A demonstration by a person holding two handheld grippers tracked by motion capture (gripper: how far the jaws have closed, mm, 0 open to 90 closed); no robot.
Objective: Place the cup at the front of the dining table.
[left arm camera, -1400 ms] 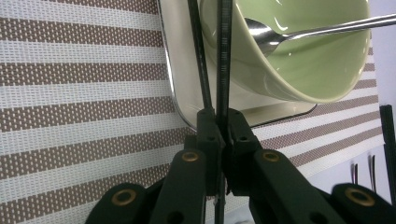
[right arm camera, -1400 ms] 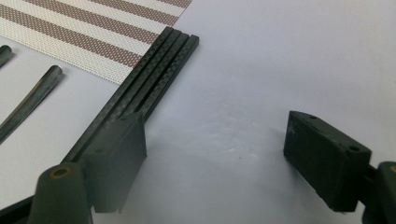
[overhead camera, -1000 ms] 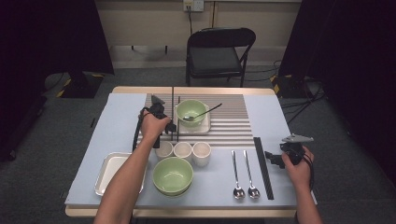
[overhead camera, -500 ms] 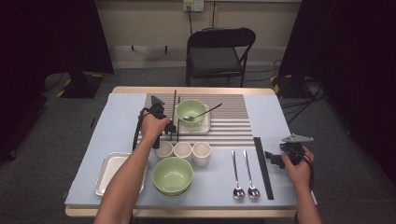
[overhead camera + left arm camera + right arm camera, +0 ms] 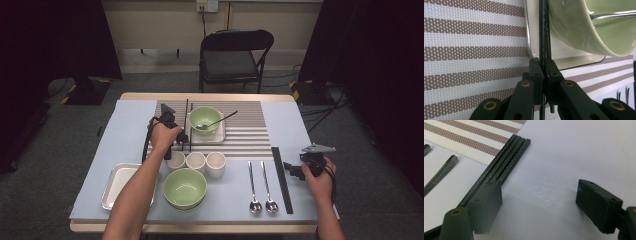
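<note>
My left gripper (image 5: 183, 138) (image 5: 544, 68) is shut on a pair of black chopsticks (image 5: 188, 117) (image 5: 543, 37). They lie along the left edge of a white square plate (image 5: 220, 136) (image 5: 564, 51) on the striped mat (image 5: 250, 140). On that plate stands a green bowl (image 5: 205, 119) (image 5: 579, 27) with a spoon (image 5: 217, 122) (image 5: 614, 15) in it. At the right edge of the table my right gripper (image 5: 294, 171) (image 5: 541, 202) is open and low over the bare blue cloth. Several more black chopsticks (image 5: 281, 177) (image 5: 506, 162) lie just beside its left jaw, which may touch them.
Three white cups (image 5: 196, 161) stand in a row in front of the mat. A second green bowl (image 5: 185, 187) and a metal tray (image 5: 114, 186) sit near the front edge. Two spoons (image 5: 261, 186) (image 5: 439, 173) lie left of the spare chopsticks. A folding chair (image 5: 232, 55) stands behind the table.
</note>
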